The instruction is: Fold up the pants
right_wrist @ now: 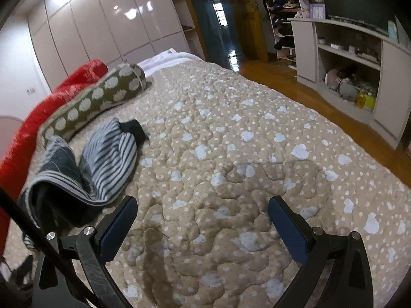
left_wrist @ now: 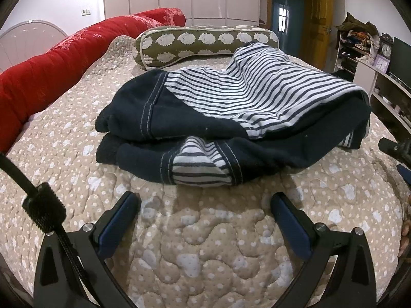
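Note:
The pants [left_wrist: 231, 118] are navy with blue-and-white striped panels and lie folded in a bundle on the beige quilted bed [left_wrist: 205, 243]. My left gripper [left_wrist: 205, 205] is open and empty, just in front of the bundle's near edge. In the right wrist view the pants [right_wrist: 102, 159] lie at the left. My right gripper [right_wrist: 203, 208] is open and empty over bare quilt [right_wrist: 257, 141], to the right of the pants. Part of the right gripper [left_wrist: 395, 151] shows at the right edge of the left wrist view.
An olive bolster pillow with white prints [left_wrist: 205, 43] lies behind the pants, and a red quilt [left_wrist: 51, 69] runs along the far left side. A white wardrobe [right_wrist: 102, 25] stands at the back. Open shelves [right_wrist: 346, 59] and wooden floor [right_wrist: 295, 82] lie to the right.

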